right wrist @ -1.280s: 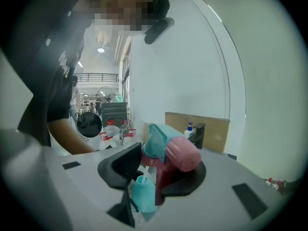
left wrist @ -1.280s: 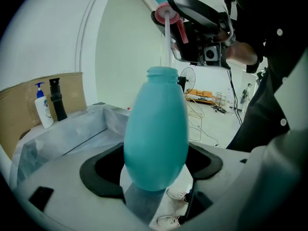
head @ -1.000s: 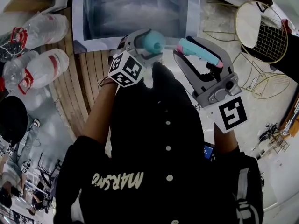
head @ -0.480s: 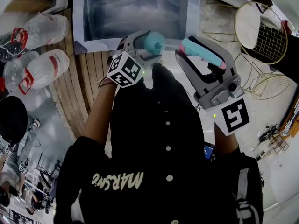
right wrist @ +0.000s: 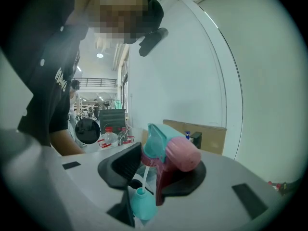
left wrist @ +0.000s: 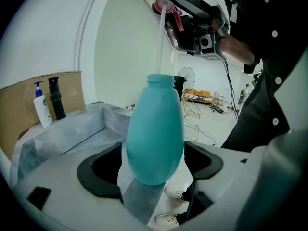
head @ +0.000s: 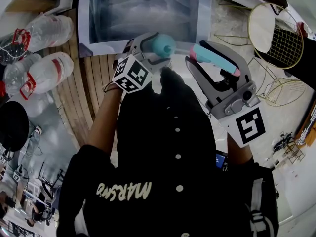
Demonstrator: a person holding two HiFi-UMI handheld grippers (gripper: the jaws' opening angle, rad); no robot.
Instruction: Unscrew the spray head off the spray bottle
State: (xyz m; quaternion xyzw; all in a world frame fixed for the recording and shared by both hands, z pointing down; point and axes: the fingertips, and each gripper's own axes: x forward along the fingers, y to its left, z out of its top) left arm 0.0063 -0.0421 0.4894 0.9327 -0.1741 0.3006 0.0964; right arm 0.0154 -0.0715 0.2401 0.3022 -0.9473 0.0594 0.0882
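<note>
Gripping the teal spray bottle (left wrist: 155,129), left gripper (left wrist: 154,170); right gripper (right wrist: 159,170) clamped on detached spray head (right wrist: 171,153).

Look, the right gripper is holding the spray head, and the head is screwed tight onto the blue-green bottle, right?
Not quite. The spray head is not screwed on. It sits above the bottle, and only its thin tube reaches down to the open neck. The left gripper view shows this. The rest is right: the right gripper is holding the spray head.
</note>
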